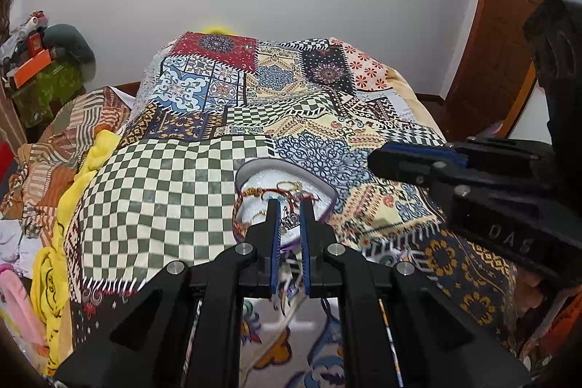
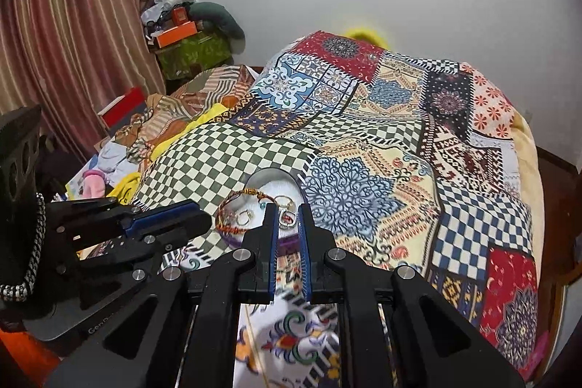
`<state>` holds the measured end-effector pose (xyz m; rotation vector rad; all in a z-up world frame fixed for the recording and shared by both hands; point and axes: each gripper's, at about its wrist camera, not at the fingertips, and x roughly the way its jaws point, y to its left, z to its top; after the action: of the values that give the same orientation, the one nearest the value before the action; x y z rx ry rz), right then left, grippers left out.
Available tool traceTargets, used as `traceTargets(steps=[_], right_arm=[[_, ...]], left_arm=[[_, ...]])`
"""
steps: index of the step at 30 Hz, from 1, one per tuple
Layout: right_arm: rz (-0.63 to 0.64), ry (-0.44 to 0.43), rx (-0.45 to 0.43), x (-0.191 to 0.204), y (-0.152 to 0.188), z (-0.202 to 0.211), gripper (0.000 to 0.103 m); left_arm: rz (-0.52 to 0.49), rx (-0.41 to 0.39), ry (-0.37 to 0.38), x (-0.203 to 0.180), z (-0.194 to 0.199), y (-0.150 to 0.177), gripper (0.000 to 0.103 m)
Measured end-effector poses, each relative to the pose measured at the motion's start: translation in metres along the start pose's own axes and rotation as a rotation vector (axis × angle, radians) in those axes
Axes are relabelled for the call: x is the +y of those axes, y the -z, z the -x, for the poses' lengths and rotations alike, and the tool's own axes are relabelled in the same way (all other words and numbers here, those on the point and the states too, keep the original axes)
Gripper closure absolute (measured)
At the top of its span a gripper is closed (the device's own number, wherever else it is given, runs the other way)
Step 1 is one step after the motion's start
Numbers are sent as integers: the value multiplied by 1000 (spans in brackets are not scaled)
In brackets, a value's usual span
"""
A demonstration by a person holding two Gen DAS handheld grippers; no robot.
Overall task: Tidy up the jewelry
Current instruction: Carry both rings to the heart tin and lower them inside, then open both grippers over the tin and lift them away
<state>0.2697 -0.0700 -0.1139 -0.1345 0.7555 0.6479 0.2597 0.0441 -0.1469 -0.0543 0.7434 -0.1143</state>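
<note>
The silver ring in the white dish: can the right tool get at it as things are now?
Probably yes. The right tool points straight at the silver ring, which lies uncovered in the white dish. Its fingers stand slightly apart, and the left tool is off to the side.

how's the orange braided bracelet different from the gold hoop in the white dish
The orange braided thread bracelet is the larger loop, woven cord, draped across the left rim of the white oval dish. The thin gold metal hoop is smaller, smooth and shiny, lying fully inside. Both are open rings resting in that dish.
</note>
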Motion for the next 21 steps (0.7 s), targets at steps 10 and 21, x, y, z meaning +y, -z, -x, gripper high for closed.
traceTargets(steps=[10, 21], right_arm=[[-12, -48, 92, -9, -4, -40, 94], [-17, -113, 175, -12, -1, -65, 94]], left_arm=[[32, 51, 20, 17, -33, -8, 95], [39, 98, 25, 22, -49, -4, 95]])
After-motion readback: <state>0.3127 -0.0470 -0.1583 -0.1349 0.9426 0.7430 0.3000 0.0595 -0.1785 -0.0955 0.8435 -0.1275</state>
